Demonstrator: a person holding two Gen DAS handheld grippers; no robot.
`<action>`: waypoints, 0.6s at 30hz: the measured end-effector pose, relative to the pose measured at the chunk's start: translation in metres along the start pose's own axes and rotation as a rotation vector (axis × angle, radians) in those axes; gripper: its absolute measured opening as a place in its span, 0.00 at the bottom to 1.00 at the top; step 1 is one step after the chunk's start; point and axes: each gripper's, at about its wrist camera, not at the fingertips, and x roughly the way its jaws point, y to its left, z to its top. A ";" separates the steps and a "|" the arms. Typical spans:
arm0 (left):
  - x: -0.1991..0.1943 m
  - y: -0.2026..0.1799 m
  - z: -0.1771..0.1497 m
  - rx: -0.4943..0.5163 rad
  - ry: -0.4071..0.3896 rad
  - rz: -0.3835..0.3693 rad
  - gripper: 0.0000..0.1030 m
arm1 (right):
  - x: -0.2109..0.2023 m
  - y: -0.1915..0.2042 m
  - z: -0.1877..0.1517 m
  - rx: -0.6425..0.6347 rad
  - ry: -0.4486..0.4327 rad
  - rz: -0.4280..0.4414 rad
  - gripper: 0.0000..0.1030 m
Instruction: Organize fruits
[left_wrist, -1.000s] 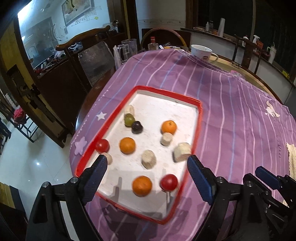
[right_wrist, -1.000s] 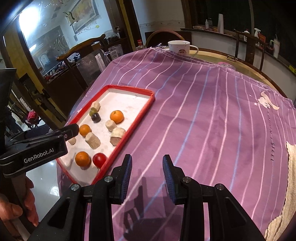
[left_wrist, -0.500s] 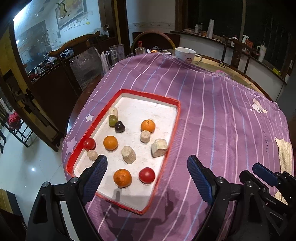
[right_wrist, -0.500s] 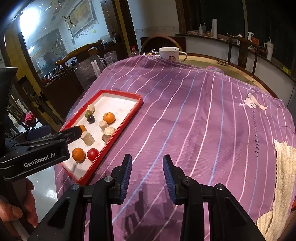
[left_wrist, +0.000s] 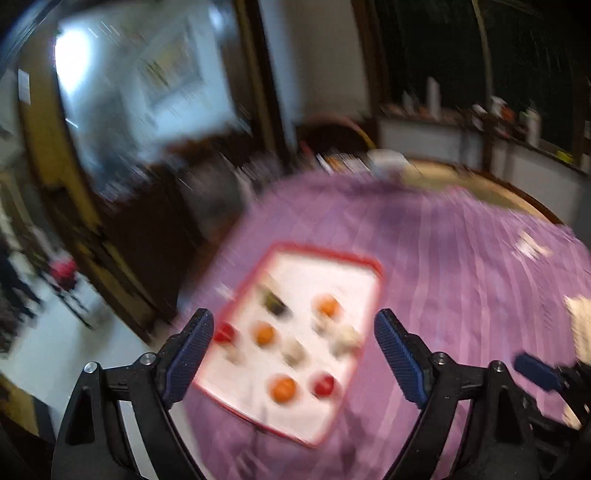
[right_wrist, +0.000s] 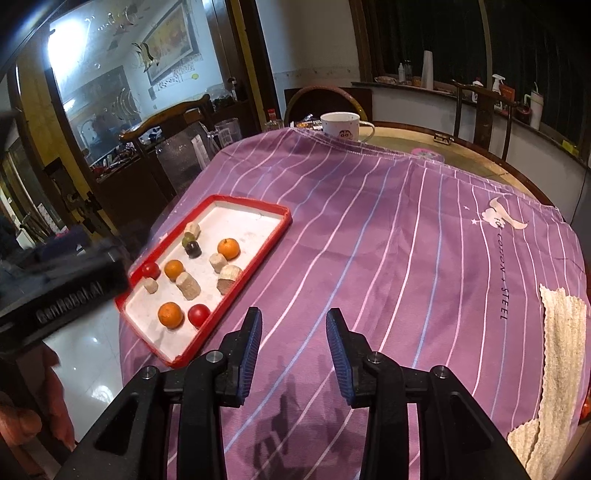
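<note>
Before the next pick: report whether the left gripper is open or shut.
Open. The left gripper has its blue pads set wide apart with nothing between them, framing the red tray below.

Round surface (right_wrist: 476, 155) with pale wood top, mostly under a purple striped cloth (right_wrist: 369, 229). Behind it: a dark wooden chair (right_wrist: 173, 118) at the left edge, a round-backed chair (right_wrist: 325, 96) at the far edge. Beyond the round-backed chair, cream wall (right_wrist: 314, 37). Left of it, framed painting (right_wrist: 170, 38) above a glass panel (right_wrist: 99, 107) with bright glare. Right of it, low white counter (right_wrist: 413, 99) carrying bottles, dark windows above. Glossy pale floor (right_wrist: 92, 350) below the surface's left edge. Left wrist view motion-blurred.
</note>
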 end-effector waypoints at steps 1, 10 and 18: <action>-0.011 0.000 0.004 0.005 -0.052 0.069 1.00 | -0.001 0.002 0.001 -0.004 -0.004 0.005 0.39; -0.029 0.003 0.016 0.013 -0.080 0.042 1.00 | -0.003 0.013 -0.001 -0.030 -0.009 0.022 0.40; 0.000 -0.002 -0.002 0.007 0.107 0.020 1.00 | 0.005 0.016 -0.009 -0.035 0.026 0.020 0.41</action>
